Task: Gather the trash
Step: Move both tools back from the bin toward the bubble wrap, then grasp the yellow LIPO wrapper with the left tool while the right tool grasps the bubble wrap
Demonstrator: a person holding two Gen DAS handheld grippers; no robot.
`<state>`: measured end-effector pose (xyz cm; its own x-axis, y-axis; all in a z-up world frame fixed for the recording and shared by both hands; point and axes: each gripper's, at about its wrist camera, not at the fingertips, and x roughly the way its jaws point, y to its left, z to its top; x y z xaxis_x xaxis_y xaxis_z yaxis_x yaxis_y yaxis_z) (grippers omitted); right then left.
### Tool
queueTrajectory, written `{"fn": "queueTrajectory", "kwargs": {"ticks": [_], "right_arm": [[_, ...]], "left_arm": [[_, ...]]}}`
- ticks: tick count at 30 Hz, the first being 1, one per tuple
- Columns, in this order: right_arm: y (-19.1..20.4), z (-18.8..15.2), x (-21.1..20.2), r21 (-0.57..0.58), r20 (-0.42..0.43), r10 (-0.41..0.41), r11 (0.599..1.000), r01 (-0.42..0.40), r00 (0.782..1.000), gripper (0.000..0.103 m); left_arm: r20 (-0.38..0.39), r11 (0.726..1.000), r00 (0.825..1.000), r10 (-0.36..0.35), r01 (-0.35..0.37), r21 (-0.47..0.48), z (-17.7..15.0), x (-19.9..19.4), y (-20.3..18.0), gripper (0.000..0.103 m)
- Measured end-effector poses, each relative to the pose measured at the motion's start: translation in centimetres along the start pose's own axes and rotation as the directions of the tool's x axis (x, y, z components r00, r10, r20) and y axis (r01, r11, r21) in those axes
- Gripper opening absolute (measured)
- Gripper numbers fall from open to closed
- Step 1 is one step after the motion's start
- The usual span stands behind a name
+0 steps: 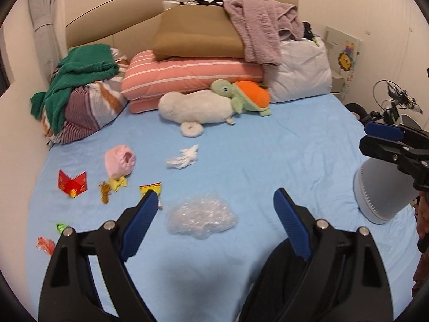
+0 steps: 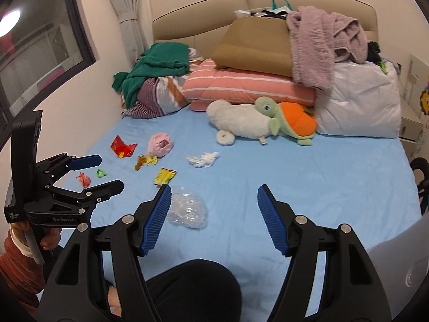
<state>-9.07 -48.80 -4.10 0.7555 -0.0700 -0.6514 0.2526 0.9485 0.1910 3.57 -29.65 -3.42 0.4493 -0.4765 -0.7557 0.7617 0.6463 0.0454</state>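
Hovering above the blue bedsheet (image 1: 268, 161), we hold the left gripper (image 1: 214, 201) and right gripper (image 2: 214, 197) spread wide and empty. Nothing is collected yet, we judge. Nearest lies the crumpled clear plastic wrap (image 1: 201, 218); the left should descend and pinch it. Farther off lie a yellow wrapper (image 2: 164, 175), white tissue (image 1: 182, 158) and red packet (image 1: 72, 183).

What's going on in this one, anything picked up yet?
Nothing yet. A person holds both claws open and empty above a blue bed strewn with litter. The left claw hangs just over the crumpled clear plastic; the right claw is beside it. A white tissue, red packet and yellow wrapper lie untouched.
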Motion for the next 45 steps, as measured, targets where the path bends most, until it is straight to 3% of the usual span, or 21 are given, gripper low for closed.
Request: {"fn": "queueTrajectory", "kwargs": {"ticks": [9,20,35,45], "right_arm": [[8.2,-0.5,7.0,-0.073,-0.069,0.076,0.994,-0.081,0.995,0.065],[13.3,-0.7,11.7,-0.118,-0.121,0.101,0.986,-0.115,0.988,0.065],[13.4,-1.7,17.8,-0.133,-0.212,0.067,0.986,-0.097,0.975,0.065],[12.2,-3.8,22.3,-0.111,-0.275,0.039,0.991,-0.072,0.961,0.065]], "left_arm": [[-0.034,0.986,0.992,0.118,-0.122,-0.114,-5.4,-0.9,8.4,0.088],[-0.088,0.946,0.979,0.185,-0.201,-0.254,-10.0,-0.7,15.2,0.088],[-0.146,0.946,0.977,0.155,-0.190,-0.262,-10.6,3.5,16.1,0.088],[-0.184,0.958,0.977,0.104,-0.149,-0.247,-9.9,8.6,15.3,0.088]]}}
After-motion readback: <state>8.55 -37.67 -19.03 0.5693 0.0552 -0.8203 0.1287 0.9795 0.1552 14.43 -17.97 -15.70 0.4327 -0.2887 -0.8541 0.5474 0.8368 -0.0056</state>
